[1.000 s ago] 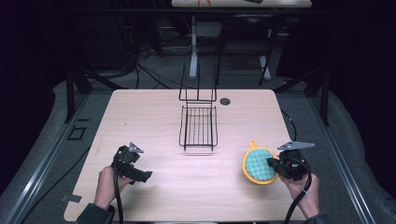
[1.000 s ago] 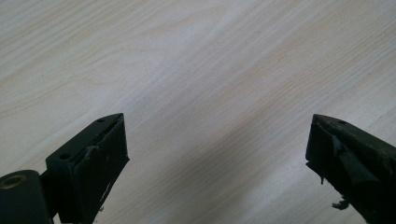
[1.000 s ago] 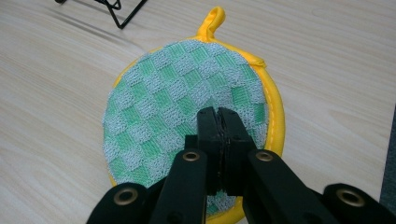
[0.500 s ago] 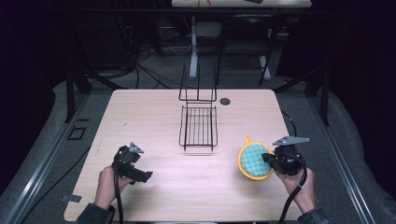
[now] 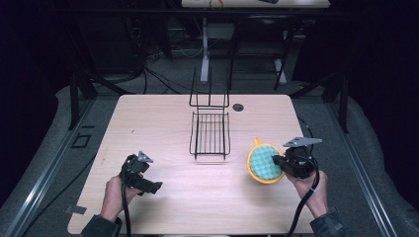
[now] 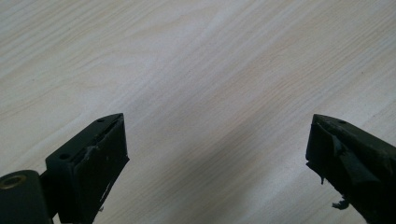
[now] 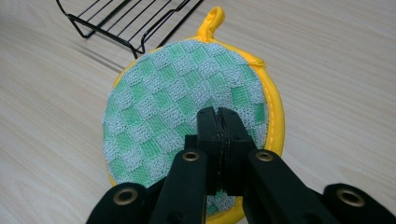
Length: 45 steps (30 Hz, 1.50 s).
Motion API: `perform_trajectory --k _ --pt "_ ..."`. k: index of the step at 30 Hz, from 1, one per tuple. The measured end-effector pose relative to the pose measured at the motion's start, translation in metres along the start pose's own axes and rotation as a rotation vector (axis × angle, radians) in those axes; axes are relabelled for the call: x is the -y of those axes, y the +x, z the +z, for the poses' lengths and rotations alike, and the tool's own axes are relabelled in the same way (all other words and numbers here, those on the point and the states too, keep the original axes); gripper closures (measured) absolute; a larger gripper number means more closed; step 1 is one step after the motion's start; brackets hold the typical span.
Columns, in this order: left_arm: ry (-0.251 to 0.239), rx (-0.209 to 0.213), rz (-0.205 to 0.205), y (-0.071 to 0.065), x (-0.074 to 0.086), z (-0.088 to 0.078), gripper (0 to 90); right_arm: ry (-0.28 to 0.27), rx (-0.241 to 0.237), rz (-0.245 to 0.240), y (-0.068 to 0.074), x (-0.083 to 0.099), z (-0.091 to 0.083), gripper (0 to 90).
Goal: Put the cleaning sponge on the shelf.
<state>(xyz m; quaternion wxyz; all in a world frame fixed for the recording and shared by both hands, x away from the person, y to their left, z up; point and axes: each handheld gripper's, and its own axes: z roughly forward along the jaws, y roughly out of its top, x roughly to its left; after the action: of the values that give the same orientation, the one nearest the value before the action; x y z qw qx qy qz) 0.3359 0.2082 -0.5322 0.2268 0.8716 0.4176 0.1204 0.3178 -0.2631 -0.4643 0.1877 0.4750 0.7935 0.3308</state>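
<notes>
Two claws are at work on our pale wooden worktop point(image 5: 163, 118), one in each hand, both low in the high view. Our right claw point(image 5: 274, 161), at the lower right of that frame, is pressed together on a round pot holder point(image 5: 262, 163) with a green-and-white checked face, a yellow border and a small yellow loop at its top. In the right gripper view our right claw point(image 7: 217, 113) pinches the cloth of the pot holder point(image 7: 163, 102) a little inside its near edge, the two black jaws meeting with the fabric bunched between them. The pot holder sits right of centre in the high view, just beside the lower right corner of a black wire rack point(image 5: 210, 133), apart from it; in the right gripper view the wire rack point(image 7: 126, 18) shows at the upper left, beyond the yellow rim. We cannot tell whether the pot holder lies flat on the wood or is lifted off it. Our left claw point(image 5: 154, 186), at the lower left of the high view, is well apart from both. In the left gripper view our left claw point(image 6: 217, 123) stands spread wide over bare wood.
</notes>
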Motion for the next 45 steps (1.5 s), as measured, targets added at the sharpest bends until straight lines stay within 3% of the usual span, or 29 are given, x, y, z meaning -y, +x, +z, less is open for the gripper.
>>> perform_trajectory --k 19,45 --pt "0.0 0.004 0.005 0.0 0.0 0.0 5.4 -0.031 -0.021 -0.027 0.008 -0.028 0.012 89.0" --pt "-0.009 0.011 -0.009 0.001 0.001 -0.001 5.3 -0.066 -0.068 -0.042 0.029 -0.067 0.052 89.1"
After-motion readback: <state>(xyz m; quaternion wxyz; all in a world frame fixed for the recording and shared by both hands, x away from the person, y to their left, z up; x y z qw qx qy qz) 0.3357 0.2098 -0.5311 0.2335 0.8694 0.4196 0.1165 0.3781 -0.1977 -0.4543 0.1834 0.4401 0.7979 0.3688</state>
